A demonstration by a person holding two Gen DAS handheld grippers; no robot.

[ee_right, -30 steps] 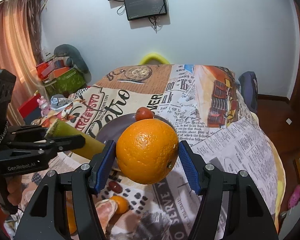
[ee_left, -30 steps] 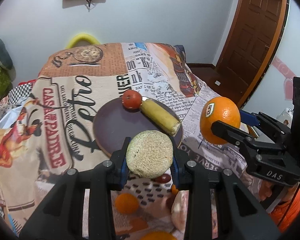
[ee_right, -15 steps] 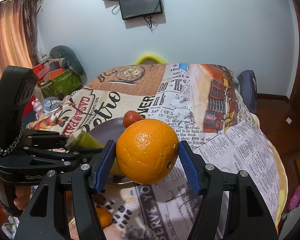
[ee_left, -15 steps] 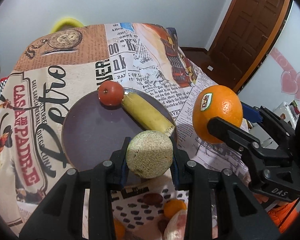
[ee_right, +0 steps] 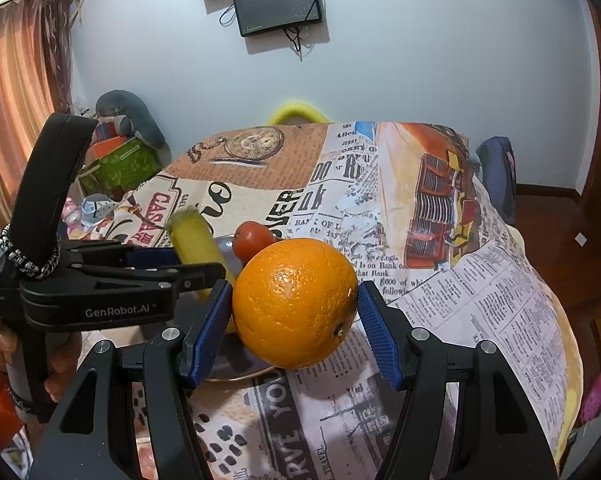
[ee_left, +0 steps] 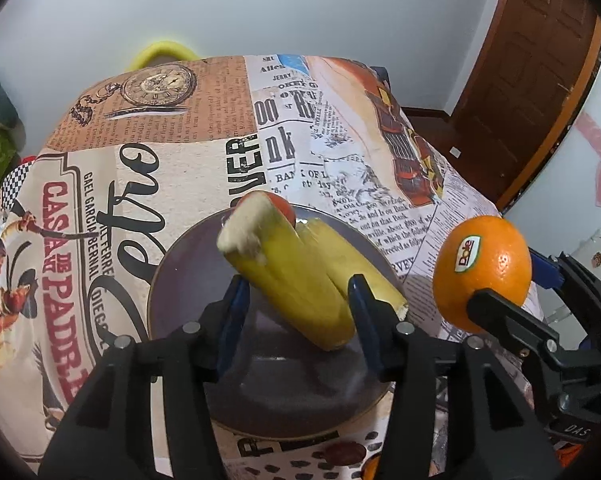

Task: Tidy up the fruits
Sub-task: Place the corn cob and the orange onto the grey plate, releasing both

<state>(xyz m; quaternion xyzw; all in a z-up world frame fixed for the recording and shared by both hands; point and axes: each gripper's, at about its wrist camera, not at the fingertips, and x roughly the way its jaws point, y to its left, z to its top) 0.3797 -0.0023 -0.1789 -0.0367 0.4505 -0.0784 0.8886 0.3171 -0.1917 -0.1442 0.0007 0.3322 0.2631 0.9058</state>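
Note:
My left gripper (ee_left: pixel 296 294) is open over the dark purple plate (ee_left: pixel 188 292). A yellow banana piece (ee_left: pixel 288 272) tilts between its jaws with a blurred upper end, apart from both pads. A second banana piece (ee_left: pixel 356 268) and a red tomato (ee_left: pixel 286 208) lie on the plate. My right gripper (ee_right: pixel 294 312) is shut on a Dole orange (ee_right: pixel 296 300), held in the air right of the plate. The orange (ee_left: pixel 484 268) also shows in the left wrist view. The left gripper (ee_right: pixel 172 268) shows in the right wrist view.
A newspaper-print cloth (ee_left: pixel 148 168) covers the table. Small orange fruits (ee_left: pixel 370 466) lie at the near edge below the plate. A wooden door (ee_left: pixel 532 80) stands at the right. A green box (ee_right: pixel 120 164) and clutter sit at the left.
My left gripper has opened and let go of the banana piece, which now tips over the plate. The right gripper still holds the orange, slightly closer to the plate.

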